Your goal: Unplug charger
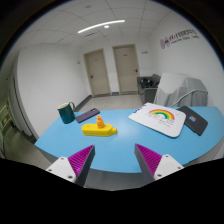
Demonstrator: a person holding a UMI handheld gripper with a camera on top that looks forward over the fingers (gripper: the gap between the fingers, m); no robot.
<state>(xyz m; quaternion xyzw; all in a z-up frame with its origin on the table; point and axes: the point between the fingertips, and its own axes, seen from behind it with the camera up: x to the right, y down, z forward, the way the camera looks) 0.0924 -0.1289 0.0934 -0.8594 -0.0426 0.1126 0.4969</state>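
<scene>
My gripper is open and empty, and its two magenta pads stand wide apart above the near part of a blue table. I cannot make out a charger or a plug for certain. A dark flat device lies at the table's right side, beyond the right finger. A small white object lies just right of the right finger.
A yellow toy duck on a yellow block stands ahead of the fingers. A teal cup and a dark flat slab lie to its left. A white sheet with a rainbow lies to its right. Two doors stand in the far wall.
</scene>
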